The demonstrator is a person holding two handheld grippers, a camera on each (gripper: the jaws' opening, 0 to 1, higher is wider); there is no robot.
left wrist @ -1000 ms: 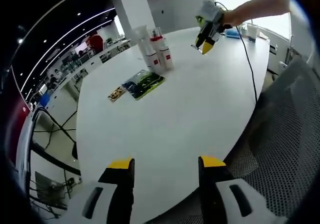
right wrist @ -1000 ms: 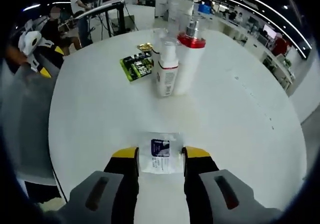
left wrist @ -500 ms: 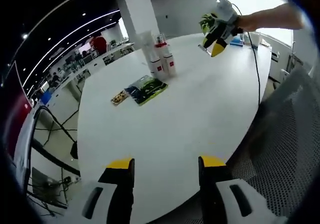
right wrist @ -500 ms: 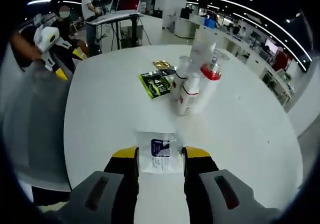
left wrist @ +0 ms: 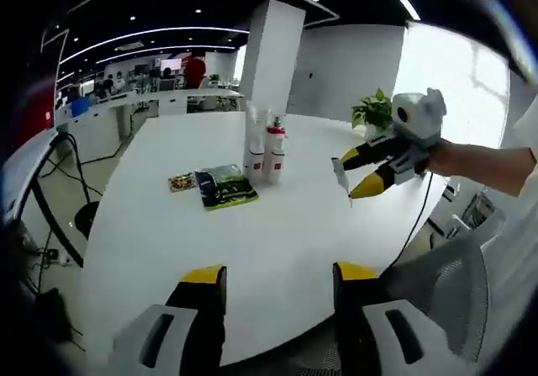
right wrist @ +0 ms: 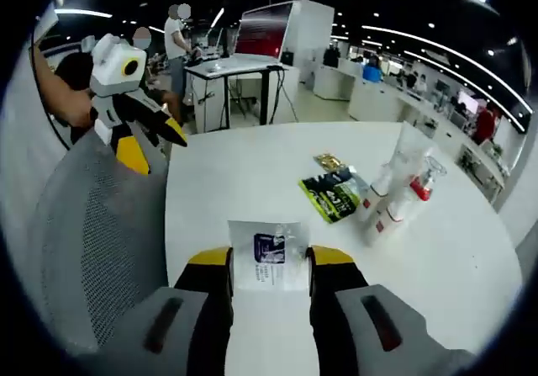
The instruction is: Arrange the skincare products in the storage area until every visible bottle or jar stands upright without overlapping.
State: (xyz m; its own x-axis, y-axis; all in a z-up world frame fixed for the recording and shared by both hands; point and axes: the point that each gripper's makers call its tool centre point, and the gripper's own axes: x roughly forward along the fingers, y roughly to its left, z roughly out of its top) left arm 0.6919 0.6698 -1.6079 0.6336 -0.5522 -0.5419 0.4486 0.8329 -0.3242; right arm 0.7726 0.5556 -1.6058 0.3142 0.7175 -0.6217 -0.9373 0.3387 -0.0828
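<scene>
Both grippers are up off the white surface [left wrist: 277,225]. The left gripper [left wrist: 277,279] hangs over the near edge of the surface with its yellow-tipped fingers [left wrist: 204,277] spread wide, nothing between them. The right gripper [right wrist: 269,262] has its fingers [right wrist: 210,258] pinched onto a small clear sachet [right wrist: 269,254], lifted above the surface. From the left gripper view it sits off to the right side of the surface, a bare forearm [left wrist: 492,164] behind it.
</scene>
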